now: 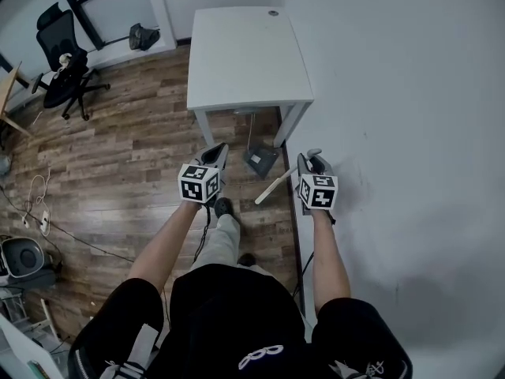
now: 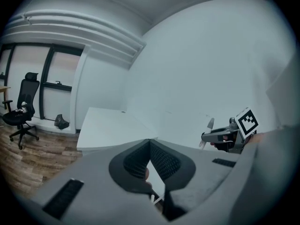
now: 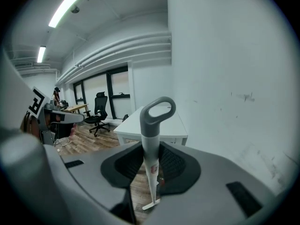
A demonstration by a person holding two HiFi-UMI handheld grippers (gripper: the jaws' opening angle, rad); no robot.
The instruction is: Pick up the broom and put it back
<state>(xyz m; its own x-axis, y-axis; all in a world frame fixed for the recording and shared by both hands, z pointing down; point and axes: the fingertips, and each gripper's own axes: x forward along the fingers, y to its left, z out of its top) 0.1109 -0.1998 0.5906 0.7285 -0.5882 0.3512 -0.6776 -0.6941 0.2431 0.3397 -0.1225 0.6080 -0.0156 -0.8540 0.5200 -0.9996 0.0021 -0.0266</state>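
Standing on the wood floor [image 1: 118, 156] beside a white wall [image 1: 394, 133], a person holds a gripper in each hand, both at about the same height in front of the body. The right gripper [image 1: 314, 164] has the broom [image 3: 150, 149]. Its fingers [image 3: 174, 165] pinch the pale shaft from both sides just below the grey loop at the top, and the loop stands up clear above them. From the grip the shaft slopes down and away toward the floor. In the head view it runs toward the left gripper's side and ends near the person's shoe. The lower end shows only as a small flat pale piece, and whether it touches the floor cannot be told.

The left gripper [image 1: 216, 152] holds nothing. In its own view its fingers [image 2: 136, 161] are pressed together at the tips, with a narrow gap behind them. It hangs apart from the broom, level with the right gripper.

Ahead of both grippers stands a white surface [image 1: 245, 54] on legs, set against the wall. A dark dustpan [image 1: 260, 161] with a thin upright pole sits on the floor between its front legs. A black office chair [image 1: 61, 61] stands well apart, near the windows at the far left.
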